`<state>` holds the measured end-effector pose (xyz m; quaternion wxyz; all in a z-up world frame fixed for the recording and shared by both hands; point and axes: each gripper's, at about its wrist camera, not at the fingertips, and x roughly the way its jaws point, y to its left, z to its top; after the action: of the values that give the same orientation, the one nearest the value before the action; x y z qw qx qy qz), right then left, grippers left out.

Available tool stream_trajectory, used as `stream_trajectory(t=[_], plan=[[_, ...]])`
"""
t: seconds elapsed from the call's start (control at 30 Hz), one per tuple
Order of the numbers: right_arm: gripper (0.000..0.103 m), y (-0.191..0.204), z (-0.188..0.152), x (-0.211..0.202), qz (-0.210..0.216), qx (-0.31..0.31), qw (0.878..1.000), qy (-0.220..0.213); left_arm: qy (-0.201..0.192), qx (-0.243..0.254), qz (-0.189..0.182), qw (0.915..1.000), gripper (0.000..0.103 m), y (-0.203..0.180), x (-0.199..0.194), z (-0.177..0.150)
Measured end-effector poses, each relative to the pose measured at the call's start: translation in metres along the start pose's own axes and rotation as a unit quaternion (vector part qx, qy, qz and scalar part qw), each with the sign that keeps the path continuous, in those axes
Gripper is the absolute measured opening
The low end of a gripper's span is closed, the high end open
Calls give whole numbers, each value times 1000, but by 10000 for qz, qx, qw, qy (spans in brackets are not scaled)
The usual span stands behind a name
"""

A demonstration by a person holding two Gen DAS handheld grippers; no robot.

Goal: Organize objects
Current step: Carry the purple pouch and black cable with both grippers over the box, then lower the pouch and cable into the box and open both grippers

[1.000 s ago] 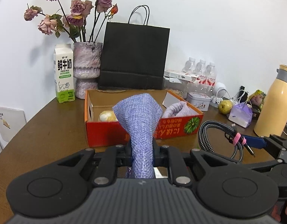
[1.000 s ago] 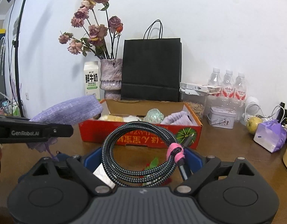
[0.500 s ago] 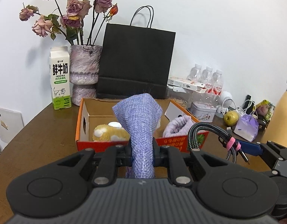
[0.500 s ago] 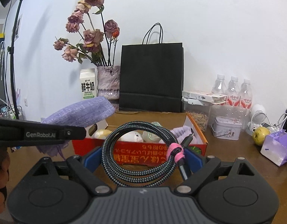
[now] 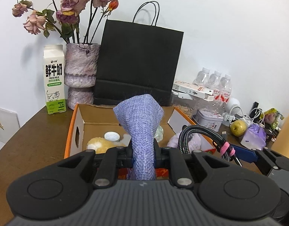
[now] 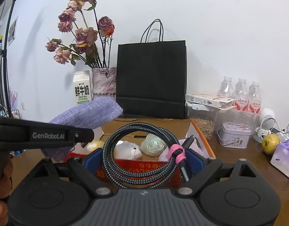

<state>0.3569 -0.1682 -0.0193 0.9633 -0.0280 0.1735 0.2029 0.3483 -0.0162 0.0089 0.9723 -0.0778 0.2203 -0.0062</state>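
Milk carton point(image 5: 54, 79), 9 o'clock, upright on the worktop point(image 5: 31, 141) beside a vase point(image 5: 81, 75) of dried roses. Left gripper point(image 5: 143, 150), 6 o'clock, clamped on a purple woven pouch point(image 5: 142, 124) held above the open cardboard box point(image 5: 73, 131). Black paper bag point(image 5: 138, 60), 12 o'clock, behind the box. Right gripper point(image 6: 144, 160), jaws wide, gripping a coiled braided cable point(image 6: 140, 150) before the same box. Pear point(image 5: 238, 128), 3 o'clock.
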Motion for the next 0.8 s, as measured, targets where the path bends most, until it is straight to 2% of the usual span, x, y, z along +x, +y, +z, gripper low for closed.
stream_trajectory(t=[0.37, 0.8], plan=[[92, -10, 20, 41, -81, 35, 10000, 22, 150, -250, 52, 9996, 16, 8, 40, 21], [92, -10, 35, 98, -19, 6, 9997, 249, 322, -532, 430, 9971, 16, 24, 87, 29]])
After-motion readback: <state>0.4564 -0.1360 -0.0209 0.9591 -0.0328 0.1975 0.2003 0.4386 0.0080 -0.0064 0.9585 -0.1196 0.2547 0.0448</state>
